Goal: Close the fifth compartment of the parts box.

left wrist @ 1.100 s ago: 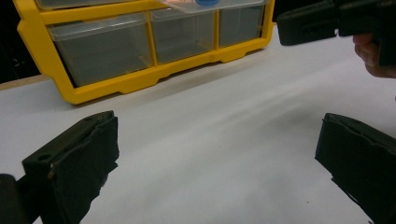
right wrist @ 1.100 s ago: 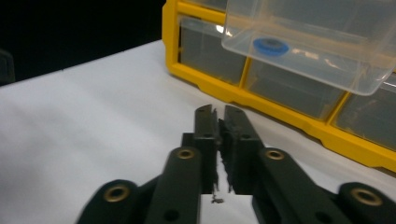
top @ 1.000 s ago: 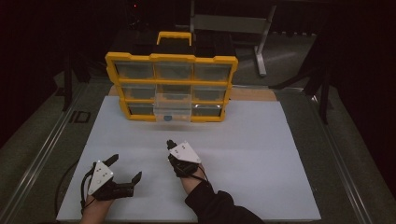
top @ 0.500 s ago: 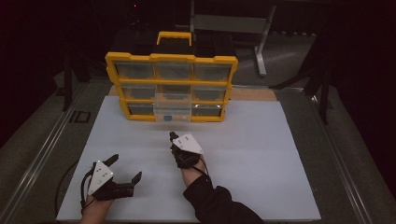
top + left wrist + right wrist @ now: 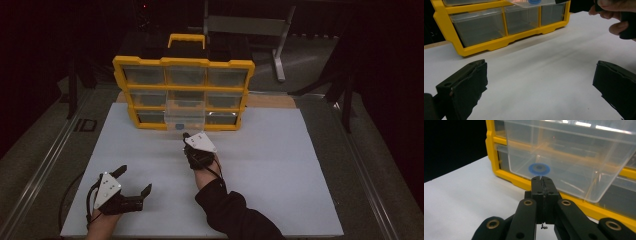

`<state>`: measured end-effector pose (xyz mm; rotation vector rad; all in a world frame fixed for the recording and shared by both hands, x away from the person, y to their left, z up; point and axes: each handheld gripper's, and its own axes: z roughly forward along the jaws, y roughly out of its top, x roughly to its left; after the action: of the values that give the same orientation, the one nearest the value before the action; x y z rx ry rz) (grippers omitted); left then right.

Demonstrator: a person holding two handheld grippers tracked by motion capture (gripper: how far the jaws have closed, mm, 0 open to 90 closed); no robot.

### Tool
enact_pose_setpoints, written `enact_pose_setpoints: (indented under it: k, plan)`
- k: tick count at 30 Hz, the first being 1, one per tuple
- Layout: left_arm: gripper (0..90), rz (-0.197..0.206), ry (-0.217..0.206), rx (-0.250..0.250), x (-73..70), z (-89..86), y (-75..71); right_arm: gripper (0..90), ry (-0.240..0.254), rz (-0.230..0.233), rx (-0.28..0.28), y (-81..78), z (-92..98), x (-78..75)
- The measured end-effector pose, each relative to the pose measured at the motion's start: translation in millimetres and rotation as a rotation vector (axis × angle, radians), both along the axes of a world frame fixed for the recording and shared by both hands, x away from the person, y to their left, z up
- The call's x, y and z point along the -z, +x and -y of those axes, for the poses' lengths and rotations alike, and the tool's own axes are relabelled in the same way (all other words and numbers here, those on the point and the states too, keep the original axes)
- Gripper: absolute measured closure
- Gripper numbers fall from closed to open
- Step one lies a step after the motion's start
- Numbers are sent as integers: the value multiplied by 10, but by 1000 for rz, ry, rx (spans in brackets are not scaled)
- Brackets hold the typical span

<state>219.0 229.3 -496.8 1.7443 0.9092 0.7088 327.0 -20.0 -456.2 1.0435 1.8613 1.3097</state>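
Observation:
A yellow organizer (image 5: 182, 62) with clear drawers stands at the far edge of the white sheet (image 5: 280, 165). Its middle drawer (image 5: 185, 116) is pulled out, and a blue ring (image 5: 539, 168) lies on its clear floor. My right gripper (image 5: 186, 135) is just in front of that drawer. In the right gripper view its jaws (image 5: 541, 179) are pressed together with nothing between them, the tips pointing at the ring through the drawer's front wall. My left gripper (image 5: 135, 179) rests near the front left corner. Its jaws (image 5: 540, 85) stand wide apart over bare sheet.
Beyond the organizer stands a grey metal stand (image 5: 250, 25). A metal rail (image 5: 45, 165) runs along the table's left side. A wooden strip (image 5: 272, 101) shows behind the sheet at the right. The person's right hand (image 5: 614, 15) shows in the left gripper view.
My right gripper has moved forward toward the pulled-out drawer, still shut. The left gripper has stayed in place.

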Motion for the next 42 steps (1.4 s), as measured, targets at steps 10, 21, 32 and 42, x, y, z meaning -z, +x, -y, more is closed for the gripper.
enact_pose_setpoints:
  k: [10,21,32,42]
  plan:
    - [0,1,0,1,-3,-4,-1,900,-8,1,14,106,-17,-40]
    - [0,3,0,2,-6,-5,-6,900,-24,-3,20,136,-66,-76]
    - [0,2,0,2,-6,-3,-5,900,-39,-19,27,161,-39,-77]
    - [0,2,0,1,-6,-2,-5,900,-47,-28,35,193,-9,-89]
